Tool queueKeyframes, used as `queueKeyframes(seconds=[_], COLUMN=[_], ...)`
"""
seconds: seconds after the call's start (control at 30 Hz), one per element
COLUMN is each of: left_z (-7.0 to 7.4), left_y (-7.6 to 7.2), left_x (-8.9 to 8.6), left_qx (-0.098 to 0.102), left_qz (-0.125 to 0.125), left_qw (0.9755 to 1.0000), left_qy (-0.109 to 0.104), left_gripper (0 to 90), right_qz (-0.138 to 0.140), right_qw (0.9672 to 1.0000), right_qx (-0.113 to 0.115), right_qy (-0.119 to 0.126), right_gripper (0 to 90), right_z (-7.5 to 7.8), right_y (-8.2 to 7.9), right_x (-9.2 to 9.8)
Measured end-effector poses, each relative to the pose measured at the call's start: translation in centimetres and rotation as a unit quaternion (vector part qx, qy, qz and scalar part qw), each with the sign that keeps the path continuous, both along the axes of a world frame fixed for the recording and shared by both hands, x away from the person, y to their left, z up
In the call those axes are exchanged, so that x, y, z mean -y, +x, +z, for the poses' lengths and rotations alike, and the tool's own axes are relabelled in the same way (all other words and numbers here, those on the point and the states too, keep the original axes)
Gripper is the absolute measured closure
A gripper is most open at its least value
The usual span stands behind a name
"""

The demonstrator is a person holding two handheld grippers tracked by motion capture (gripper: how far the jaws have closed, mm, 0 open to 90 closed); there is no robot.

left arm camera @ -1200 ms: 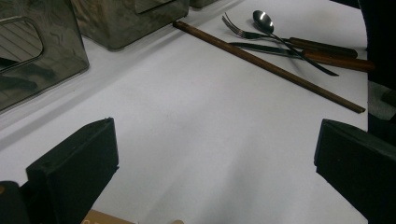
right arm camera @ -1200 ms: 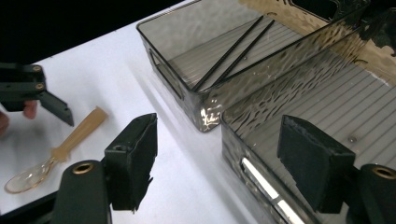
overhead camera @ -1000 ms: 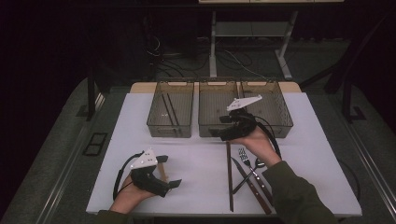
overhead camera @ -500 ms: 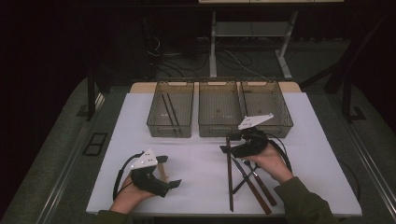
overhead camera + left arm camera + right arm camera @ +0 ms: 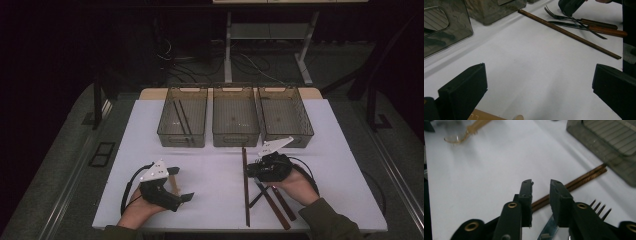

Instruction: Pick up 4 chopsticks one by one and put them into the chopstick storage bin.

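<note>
— The room around us is sitting dark, so the white tabletop (image 5: 220, 170) is standing out, with three smoky plastic bins (image 5: 235, 117) lined up along its far edge. Why are they set in a row like that?

— I'm guessing it's sorting: the left bin is already holding two chopsticks (image 5: 181, 119), while the other two are looking bare. The loose cutlery is lying together at the near right, so it's all sitting within reach of one hand.

— And what is the right gripper (image 5: 250, 171) doing?

— It's hovering low over that pile, its jaws having just been closing. In the right gripper view they're standing narrow with a gap between them, above the knife (image 5: 547, 230) and the long chopstick (image 5: 574, 183); I can't see them pinching anything yet. The fork (image 5: 600, 207) is poking its tines out just beside the right jaw.

— Where is the chopstick lying, exactly?

— It's running from just in front of the middle bin down towards the near edge, with the fork (image 5: 559, 17) and knife crossing close beside it, wooden handles pointing towards the person.

— And the left gripper (image 5: 182, 196)?

— It's resting on the tabletop at the near left, jaws spread wide and holding nothing, probably waiting its turn. A wooden spoon (image 5: 467, 132) is lying right beside it.

— Any labels or writing?

— Nothing I'm able to read; the bins and handles are looking plain.
</note>
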State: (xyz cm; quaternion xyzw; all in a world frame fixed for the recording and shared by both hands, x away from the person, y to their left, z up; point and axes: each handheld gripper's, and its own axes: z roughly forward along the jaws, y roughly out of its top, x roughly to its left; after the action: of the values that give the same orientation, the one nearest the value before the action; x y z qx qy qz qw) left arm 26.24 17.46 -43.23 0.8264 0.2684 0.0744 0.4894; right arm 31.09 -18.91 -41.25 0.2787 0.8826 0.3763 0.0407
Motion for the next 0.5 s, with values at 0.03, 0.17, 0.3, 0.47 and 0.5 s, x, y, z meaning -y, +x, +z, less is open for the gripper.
queueKeyframes(seconds=[0.03, 0.17, 0.3, 0.47, 0.5], left_z=[0.0, 0.0, 0.0, 0.0, 0.0], left_y=[0.0, 0.0, 0.0, 0.0, 0.0], left_x=[0.0, 0.1, 0.0, 0.0, 0.1], left_qx=[0.0, 0.0, 0.0, 0.0, 0.0], left_qz=[0.0, 0.001, 0.0, 0.0, 0.0], left_qw=[1.0, 1.0, 1.0, 1.0, 1.0], left_qy=[0.0, 0.001, 0.001, 0.002, 0.002], left_gripper=[0.0, 0.0, 0.0, 0.0, 0.0], right_qz=[-0.001, -0.011, -0.028, -0.047, -0.052], right_qw=[1.0, 0.9997, 0.9994, 0.9986, 0.9983], right_qx=[0.001, 0.004, 0.003, 0.002, 0.003], right_qy=[-0.008, -0.02, -0.021, -0.025, -0.024], right_gripper=[76.0, 83.4, 89.4, 89.9, 89.9], right_z=[-0.2, -0.7, -0.9, -1.3, -1.3], right_y=[-0.1, 0.3, 1.1, 2.3, 2.6], right_x=[0.0, 0.3, 0.4, 0.5, 0.4])
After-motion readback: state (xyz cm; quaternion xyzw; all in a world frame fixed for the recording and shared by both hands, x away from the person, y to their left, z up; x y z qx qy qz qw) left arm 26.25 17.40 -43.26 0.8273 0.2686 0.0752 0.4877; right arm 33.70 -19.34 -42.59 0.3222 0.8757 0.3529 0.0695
